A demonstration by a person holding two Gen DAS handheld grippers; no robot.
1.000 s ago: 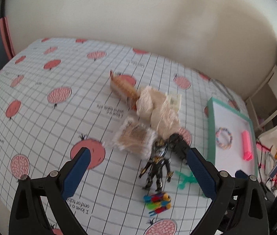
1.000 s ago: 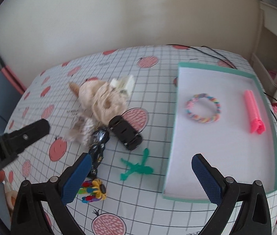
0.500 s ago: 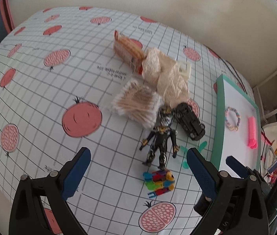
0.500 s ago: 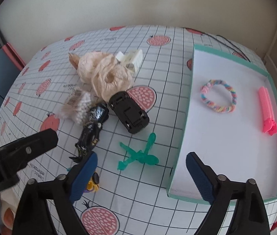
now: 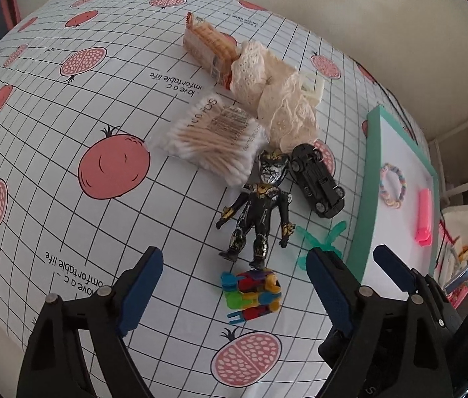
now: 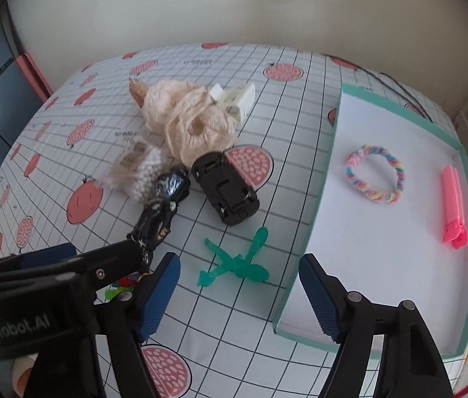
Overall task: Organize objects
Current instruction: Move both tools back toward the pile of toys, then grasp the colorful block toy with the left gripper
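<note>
Both grippers hover over the desk [image 5: 68,126], jaws wide.
We see the green toy [image 6: 234,262] at 12 o'clock between the right gripper [image 6: 239,293] jaws; the left gripper [image 5: 234,287] holds nothing.

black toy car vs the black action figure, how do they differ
The black toy car lies upside down, chassis and wheels up; the black action figure lies on its back, face up. The car is plain black; the figure has gold and silver markings. The car is a compact block; the figure has spread limbs. Both lie on the tablecloth, outside the tray.
</note>
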